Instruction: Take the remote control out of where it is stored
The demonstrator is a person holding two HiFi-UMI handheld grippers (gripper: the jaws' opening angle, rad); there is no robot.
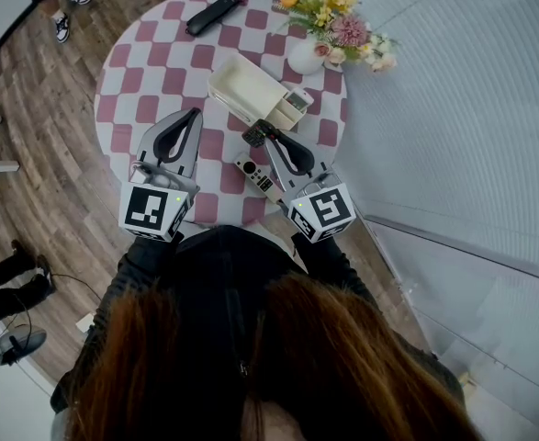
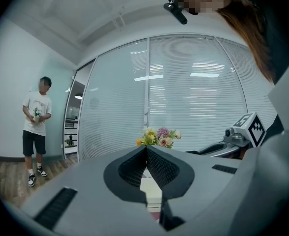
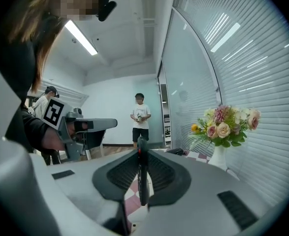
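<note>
Wooden floor [image 1: 39,136], far left; in the left gripper view a person [image 2: 36,117] in a white T-shirt and dark shorts stands on it.

Round table [image 1: 131,62] under a pink-and-white checked cloth, seen from above. Clock positions are read on the tabletop, with 12 o'clock at the far edge.

Left gripper [image 1: 194,116]: over the cloth at about 8 o'clock, pointing toward the centre. Its jaws are pressed together tip to tip with nothing between them.

Black oblong object [image 1: 214,14]: lies on the cloth at 12 o'clock near the rim, well apart from both grippers.

Cream box [image 1: 241,81]: open-topped, set slantwise just past the centre toward 1 o'clock. A small compartment [image 1: 294,108] at its 4 o'clock end holds something that cannot be made out.

Remote control [image 1: 252,137]: dark and slim, pinched edge-on between the jaws of the right gripper [image 1: 266,127]. It is outside the box, just beside the box's near end, at about 5 o'clock from the centre. The right gripper view shows the pads clamped on its two flat faces, with a red dot at its upper end.

Second remote [image 1: 258,177]: pale with dark buttons, flat on the cloth at 6 o'clock from the held one, partly under the right gripper.

Vase of flowers [image 1: 308,56]: white vase at 1 o'clock, at the rim.

Glass wall with blinds [image 1: 453,108], right.
</note>
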